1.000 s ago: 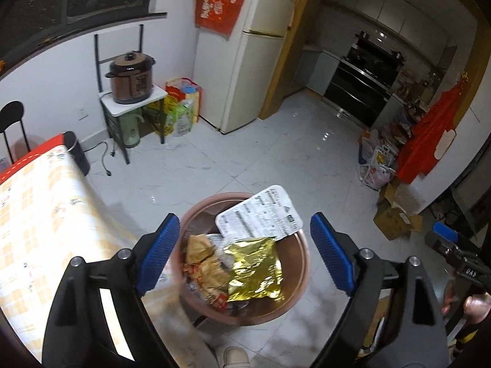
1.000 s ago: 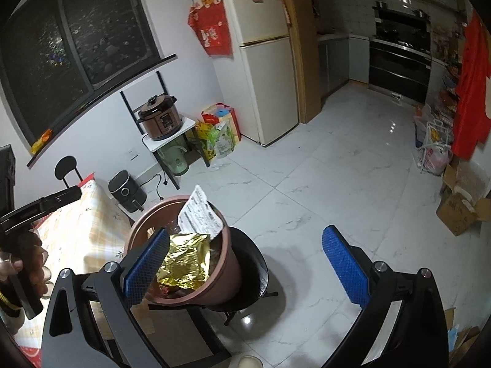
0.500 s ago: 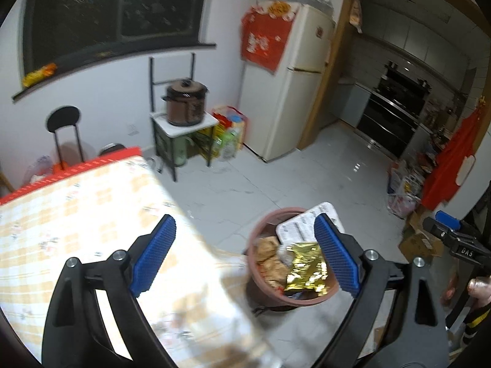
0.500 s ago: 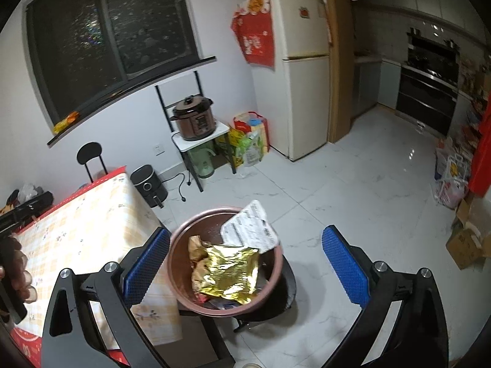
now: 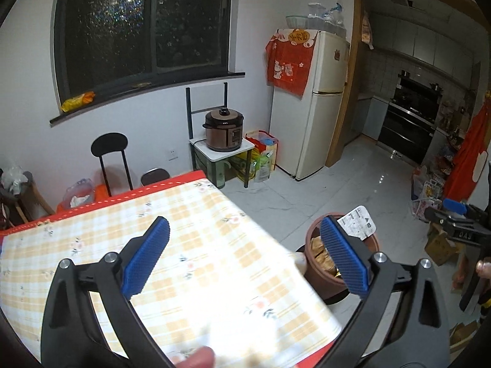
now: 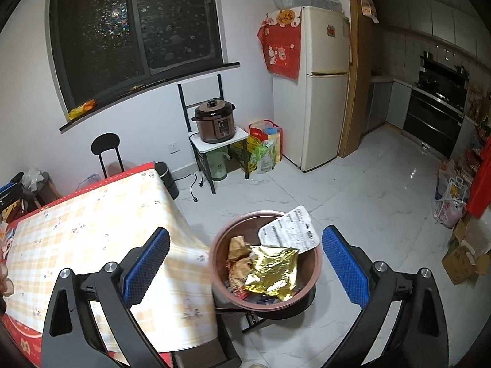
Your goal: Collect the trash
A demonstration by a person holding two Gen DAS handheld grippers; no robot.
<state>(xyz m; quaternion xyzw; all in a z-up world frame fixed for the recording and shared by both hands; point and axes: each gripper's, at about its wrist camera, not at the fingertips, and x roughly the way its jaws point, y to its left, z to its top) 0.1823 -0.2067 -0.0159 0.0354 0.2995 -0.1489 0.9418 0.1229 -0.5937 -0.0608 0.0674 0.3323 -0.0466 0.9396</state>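
While both tools are held above the scene, the left hand-held gripper [image 5: 244, 256] is seen released, its jaws having just been opening, with nothing between the blue pads [image 5: 146, 260]. Beneath it the table [image 5: 92, 236] is covered by a yellow checked cloth edged in red along the far side. Just past the table's right edge, a brown bin [image 6: 267, 302] is set on a black stool, close beside the hanging cloth. Inside the bin a gold foil wrapper [image 6: 273, 273] is laid on top of other crumpled wrappers, and a white printed packet [image 6: 291, 233] is propped against the far rim, sticking out above it. The right hand-held gripper [image 6: 245, 268] is likewise released and empty, framing the bin from above. Against the far wall, a brown pressure cooker [image 6: 214, 121] is kept on a small white stand, and a cream fridge [image 6: 319, 92] is placed to its right.
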